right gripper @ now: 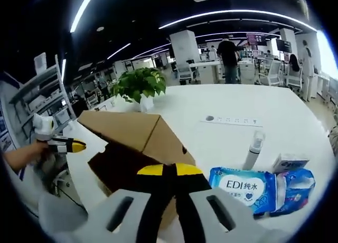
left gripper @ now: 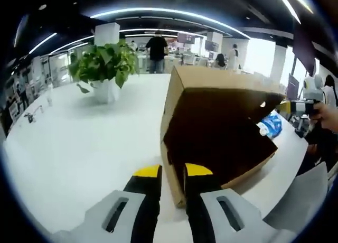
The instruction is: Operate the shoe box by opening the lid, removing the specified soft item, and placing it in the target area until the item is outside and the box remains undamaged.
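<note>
In the left gripper view the left gripper (left gripper: 172, 171) has its yellow-tipped fingers clamped on the near corner edge of the shoe box (left gripper: 219, 132), the cardboard wall standing in the narrow gap between them. The box lies just ahead and to the right of the fingers on the white table (left gripper: 79, 142), tipped so its dark open mouth faces the camera and its lid (left gripper: 222, 79) is raised as a flap over it. Beyond the box's right side a blue-and-white soft pack (left gripper: 272, 124) shows, with the other gripper farther right. A potted plant (left gripper: 105, 66) sits well off to the upper left.

In the right gripper view the right gripper (right gripper: 169, 170) has its fingers drawn together, no gap showing; whether lid cardboard is nipped between them I cannot tell. The box sits directly ahead, lid peaked like a roof, its long axis running from the fingers away to the left. To the right lie the soft pack, marked EDI, a small box (right gripper: 289, 161) and a slim bottle (right gripper: 252, 148) (all on the table, outside the box).

Risk, as I judge it: pulling the pinched corner sideways could crease or tear the cardboard, or drag the tipped box over.
</note>
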Action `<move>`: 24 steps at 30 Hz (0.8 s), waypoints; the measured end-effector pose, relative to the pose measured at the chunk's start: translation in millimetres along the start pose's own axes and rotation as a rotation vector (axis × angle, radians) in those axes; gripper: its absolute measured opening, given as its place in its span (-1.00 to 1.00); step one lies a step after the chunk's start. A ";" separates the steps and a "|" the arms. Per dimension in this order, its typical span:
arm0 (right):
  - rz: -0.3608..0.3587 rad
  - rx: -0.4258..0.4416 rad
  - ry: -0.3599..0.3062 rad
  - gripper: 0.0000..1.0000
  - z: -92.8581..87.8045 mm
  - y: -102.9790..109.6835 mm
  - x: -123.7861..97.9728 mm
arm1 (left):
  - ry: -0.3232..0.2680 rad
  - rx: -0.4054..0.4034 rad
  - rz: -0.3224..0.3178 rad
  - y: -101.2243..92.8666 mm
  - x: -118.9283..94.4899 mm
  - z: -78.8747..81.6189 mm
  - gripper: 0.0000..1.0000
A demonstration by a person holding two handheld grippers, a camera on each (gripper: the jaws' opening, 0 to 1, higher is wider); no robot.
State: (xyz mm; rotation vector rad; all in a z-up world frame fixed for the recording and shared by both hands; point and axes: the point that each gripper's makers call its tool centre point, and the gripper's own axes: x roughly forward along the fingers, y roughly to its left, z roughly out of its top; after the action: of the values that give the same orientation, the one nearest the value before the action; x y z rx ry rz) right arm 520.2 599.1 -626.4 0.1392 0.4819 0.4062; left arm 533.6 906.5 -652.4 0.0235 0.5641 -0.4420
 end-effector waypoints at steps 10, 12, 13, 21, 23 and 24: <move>0.023 -0.050 0.010 -0.82 -14.6 7.2 -2.2 | -0.054 0.049 -0.019 -13.3 -7.9 19.5 -0.67; 0.030 -0.065 0.014 -0.81 -18.0 8.8 -2.5 | -0.061 0.062 -0.027 -16.2 -8.8 21.4 -0.66; 0.030 -0.084 0.015 -0.81 -19.3 8.9 -2.6 | -0.064 0.068 -0.029 -17.0 -9.1 22.0 -0.66; 0.069 -0.188 0.024 -0.70 -30.3 17.0 -3.5 | -0.065 0.147 -0.058 -25.2 -8.8 18.3 -0.64; 0.074 -0.221 0.029 -0.67 -33.0 19.2 -3.3 | -0.058 0.167 -0.061 -26.4 -8.6 15.1 -0.62; 0.078 -0.234 0.031 -0.65 -34.2 20.2 -3.2 | -0.054 0.177 -0.062 -26.9 -8.7 13.0 -0.61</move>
State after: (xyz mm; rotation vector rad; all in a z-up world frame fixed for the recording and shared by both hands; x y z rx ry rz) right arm 494.3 617.4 -650.6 -0.0753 0.4570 0.5387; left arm 522.6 883.8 -634.2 0.1636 0.4718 -0.5508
